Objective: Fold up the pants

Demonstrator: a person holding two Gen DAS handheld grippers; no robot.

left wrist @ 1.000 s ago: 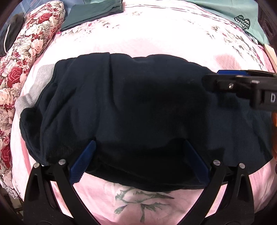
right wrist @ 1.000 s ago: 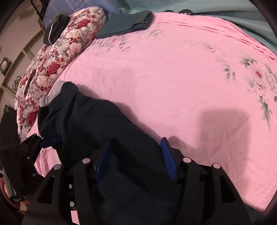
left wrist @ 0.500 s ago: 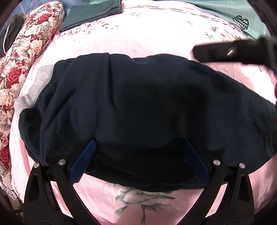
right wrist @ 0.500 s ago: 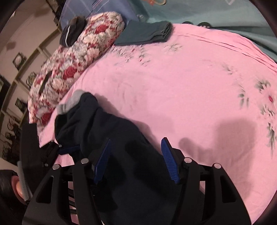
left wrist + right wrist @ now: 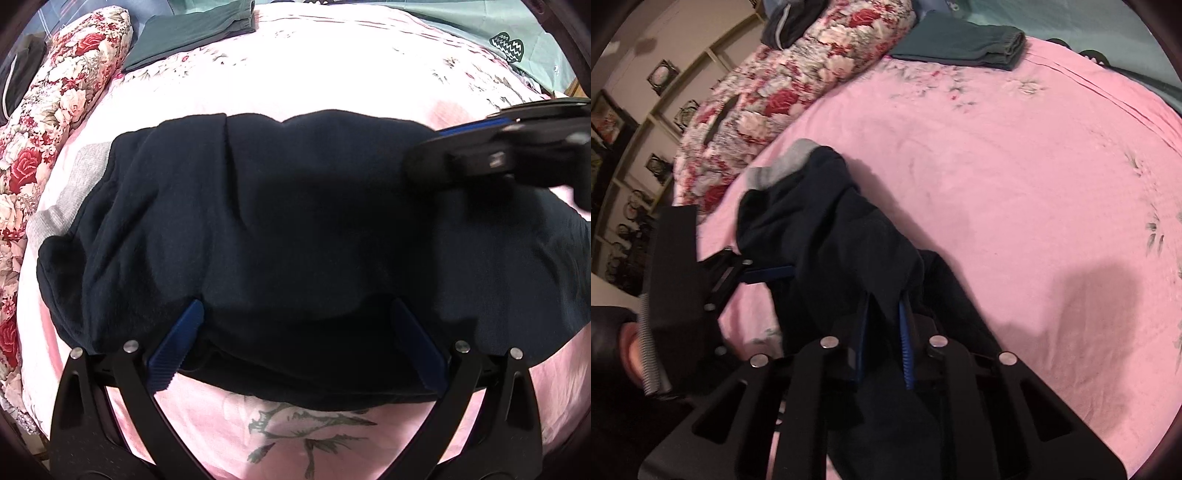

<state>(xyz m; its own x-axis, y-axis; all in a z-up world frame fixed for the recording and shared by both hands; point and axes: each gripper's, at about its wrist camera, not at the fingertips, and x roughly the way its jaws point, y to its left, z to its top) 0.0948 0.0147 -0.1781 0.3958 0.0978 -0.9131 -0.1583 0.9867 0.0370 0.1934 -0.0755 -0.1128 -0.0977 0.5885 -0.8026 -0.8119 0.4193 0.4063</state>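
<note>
Right gripper [image 5: 884, 317] closing on pants [image 5: 831, 229].

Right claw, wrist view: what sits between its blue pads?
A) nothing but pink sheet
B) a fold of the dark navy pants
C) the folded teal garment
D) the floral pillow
B: in the right wrist view the right claw is closing with a ridge of the dark navy pants pinched between its pads; the folded teal garment lies far off near the floral pillow.

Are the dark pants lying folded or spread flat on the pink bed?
Folded, loosely: the dark pants lie doubled in rumpled layers, one edge pinched up in the closing right tool.
</note>
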